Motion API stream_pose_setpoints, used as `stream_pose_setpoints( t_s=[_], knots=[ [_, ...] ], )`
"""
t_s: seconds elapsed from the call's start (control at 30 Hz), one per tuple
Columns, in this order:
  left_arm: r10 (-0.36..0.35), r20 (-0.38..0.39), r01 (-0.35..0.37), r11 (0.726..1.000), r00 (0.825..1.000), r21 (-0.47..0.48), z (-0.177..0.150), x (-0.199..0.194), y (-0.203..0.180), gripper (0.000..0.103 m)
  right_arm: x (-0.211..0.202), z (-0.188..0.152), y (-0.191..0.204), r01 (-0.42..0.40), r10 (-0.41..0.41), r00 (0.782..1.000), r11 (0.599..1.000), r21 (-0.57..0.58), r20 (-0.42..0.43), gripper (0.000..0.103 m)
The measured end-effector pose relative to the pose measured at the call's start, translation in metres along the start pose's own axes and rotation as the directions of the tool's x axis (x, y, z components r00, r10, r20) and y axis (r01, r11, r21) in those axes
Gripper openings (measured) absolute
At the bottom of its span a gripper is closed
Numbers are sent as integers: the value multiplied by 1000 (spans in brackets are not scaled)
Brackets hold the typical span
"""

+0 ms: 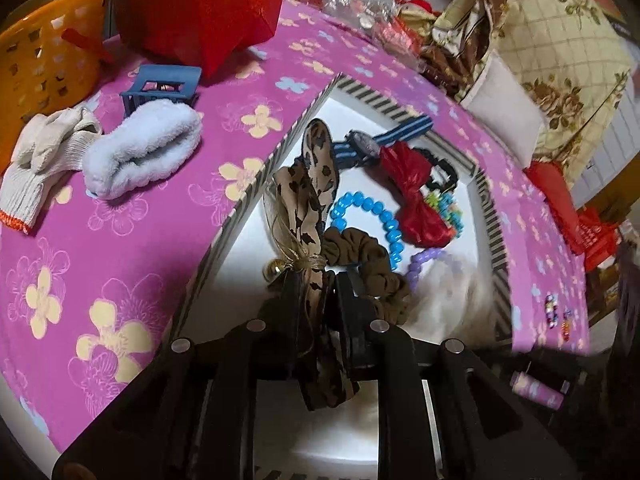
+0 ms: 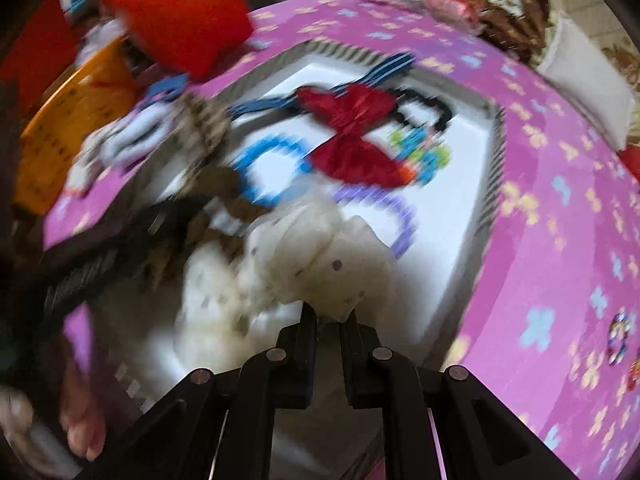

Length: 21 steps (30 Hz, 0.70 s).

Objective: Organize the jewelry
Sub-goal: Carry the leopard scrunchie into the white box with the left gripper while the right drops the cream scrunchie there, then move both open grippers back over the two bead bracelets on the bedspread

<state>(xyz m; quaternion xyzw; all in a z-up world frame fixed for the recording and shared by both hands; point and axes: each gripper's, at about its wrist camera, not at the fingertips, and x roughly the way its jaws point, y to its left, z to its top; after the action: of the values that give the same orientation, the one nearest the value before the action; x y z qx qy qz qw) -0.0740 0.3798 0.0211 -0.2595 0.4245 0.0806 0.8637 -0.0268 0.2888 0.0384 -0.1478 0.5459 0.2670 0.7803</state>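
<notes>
While both grippers hung over the white striped-rim box (image 1: 316, 100), the left gripper (image 1: 318, 280) had its jaws pinching the leopard-print fabric bow (image 1: 310, 184) near its knot, and the right gripper (image 2: 329, 314) had its jaws nipped on a cream dotted scrunchie (image 2: 320, 256). Both looked soft, light and floppy; gripping the gathered middle should stop them slipping out.

The left matte-black two-finger gripper (image 1: 316, 292) has flat, slab-like fingers on angular linkage arms, with round silver pivot pins at the joints. The right matte-black two-finger gripper (image 2: 328, 320) is built alike, four silver pins in an arc. At eight o'clock in the right view, bare blurred fingers (image 2: 82, 432) show; no sleeve.
</notes>
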Motion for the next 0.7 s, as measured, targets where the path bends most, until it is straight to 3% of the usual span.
stream_pose_setpoints(
  t_s=[0.13,0.2,0.23,0.27,0.4,0.47,0.57,0.7],
  knots=[
    [-26,45,26,1000,999,-14,-1,-10,1,28,-5,-15,15,9,-8,1000,1000,-24,16,15],
    [-37,69,38,999,997,-18,-2,-15,0,37,-11,-16,12,14,-13,998,1000,-9,54,30],
    [-40,84,42,999,996,-16,-3,-18,0,40,-16,-17,8,-3,1,997,1000,14,80,46],
    [-46,99,48,999,994,-12,-3,-21,-2,41,-22,-19,4,-14,10,994,999,37,106,52],
    [-57,156,54,998,986,20,-6,-31,-8,53,-52,-32,-10,-14,-3,984,996,91,177,52],
    [-48,171,43,999,984,33,-8,-33,-11,53,-67,-46,-16,9,-31,977,995,102,210,54],
    [-24,170,17,999,985,41,-12,-33,-14,54,-91,-81,-37,69,-104,962,987,145,254,66],
    [43,217,-53,998,975,39,-20,-42,-18,54,-114,-139,-97,138,-201,953,955,264,227,66]
  ],
)
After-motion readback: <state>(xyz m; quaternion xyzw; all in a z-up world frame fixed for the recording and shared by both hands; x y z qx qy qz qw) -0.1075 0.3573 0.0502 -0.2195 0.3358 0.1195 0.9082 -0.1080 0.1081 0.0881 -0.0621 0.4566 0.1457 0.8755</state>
